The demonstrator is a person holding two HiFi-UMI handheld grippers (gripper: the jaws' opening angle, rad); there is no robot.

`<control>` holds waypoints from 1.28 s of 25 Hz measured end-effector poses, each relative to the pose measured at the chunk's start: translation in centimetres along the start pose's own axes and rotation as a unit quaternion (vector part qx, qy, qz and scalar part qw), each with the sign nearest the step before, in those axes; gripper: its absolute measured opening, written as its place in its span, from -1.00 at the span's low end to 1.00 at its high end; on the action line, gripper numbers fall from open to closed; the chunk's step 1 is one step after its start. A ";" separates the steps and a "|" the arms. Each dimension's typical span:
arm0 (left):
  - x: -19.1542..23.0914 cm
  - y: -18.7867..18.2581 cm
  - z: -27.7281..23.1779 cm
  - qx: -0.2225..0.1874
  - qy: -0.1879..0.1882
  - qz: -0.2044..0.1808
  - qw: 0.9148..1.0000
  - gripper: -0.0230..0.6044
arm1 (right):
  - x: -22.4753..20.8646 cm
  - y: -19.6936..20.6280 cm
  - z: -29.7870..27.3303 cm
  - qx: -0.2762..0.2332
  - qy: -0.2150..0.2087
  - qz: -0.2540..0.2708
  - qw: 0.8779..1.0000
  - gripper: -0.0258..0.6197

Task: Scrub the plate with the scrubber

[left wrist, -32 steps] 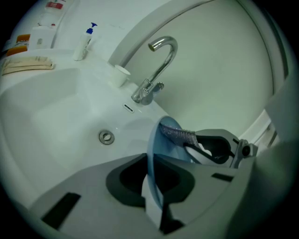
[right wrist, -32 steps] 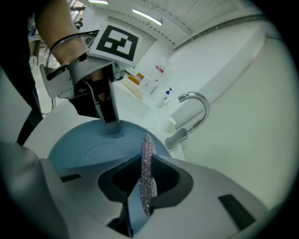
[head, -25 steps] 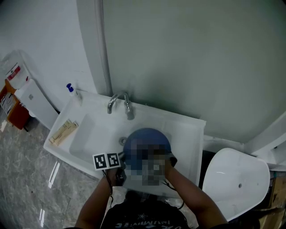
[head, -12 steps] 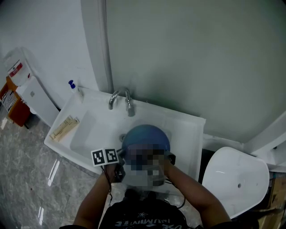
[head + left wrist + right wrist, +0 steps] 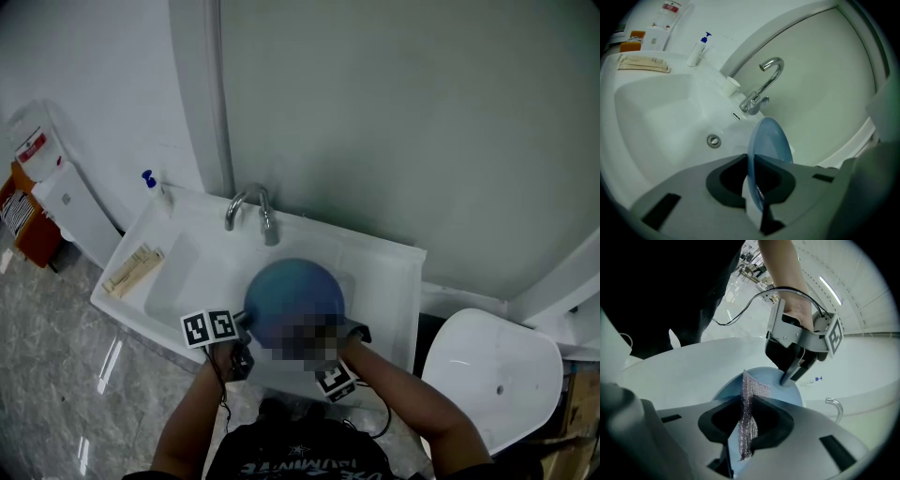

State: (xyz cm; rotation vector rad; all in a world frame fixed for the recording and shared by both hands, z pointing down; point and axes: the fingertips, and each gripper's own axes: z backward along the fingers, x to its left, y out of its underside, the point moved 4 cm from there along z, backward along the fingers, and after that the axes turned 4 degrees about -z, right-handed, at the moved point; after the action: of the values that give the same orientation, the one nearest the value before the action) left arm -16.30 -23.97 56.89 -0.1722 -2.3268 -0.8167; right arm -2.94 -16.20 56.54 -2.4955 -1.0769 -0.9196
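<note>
Plate (image 5: pixel 292 292), blue and round, is hanging over the sink (image 5: pixel 187 272) just in front of the tap (image 5: pixel 251 212), its near edge hard to make out in the head view. The left gripper (image 5: pixel 752 161) is clamping its jaws on the plate's rim, holding it edge-on. The right gripper (image 5: pixel 746 401) is pinching the silvery mesh scrubber (image 5: pixel 751 392) between closed jaws beside the plate's face; whether the two are touching cannot be told. Left of the tap, a blue-capped bottle (image 5: pixel 698 48) is standing on the sink's ledge. Its label, and the red one on the white container (image 5: pixel 669 8) beyond, are showing nothing legible.
</note>
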 end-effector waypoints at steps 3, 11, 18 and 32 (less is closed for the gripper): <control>0.2 0.1 0.1 -0.002 -0.007 -0.005 1.000 -0.84 | -0.6 -0.7 0.8 -0.031 0.014 -0.031 0.999 -0.67; 0.4 1.4 0.4 0.000 -0.003 0.000 1.000 -0.84 | -5.2 1.9 1.9 -0.004 0.110 -0.136 0.984 -0.68; -0.9 2.3 0.8 -0.002 0.020 0.006 1.000 -0.84 | -7.4 3.6 0.8 0.029 0.147 -0.179 0.972 -0.68; -0.5 1.4 1.8 -0.029 0.026 0.020 0.999 -0.84 | -6.1 2.8 -0.4 0.022 0.118 -0.224 0.967 -0.68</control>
State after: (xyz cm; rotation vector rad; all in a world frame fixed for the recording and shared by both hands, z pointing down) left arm -16.46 -21.71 56.21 -0.2189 -2.2448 -0.8589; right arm -4.31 -21.71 52.90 -2.0714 -1.5856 -1.2567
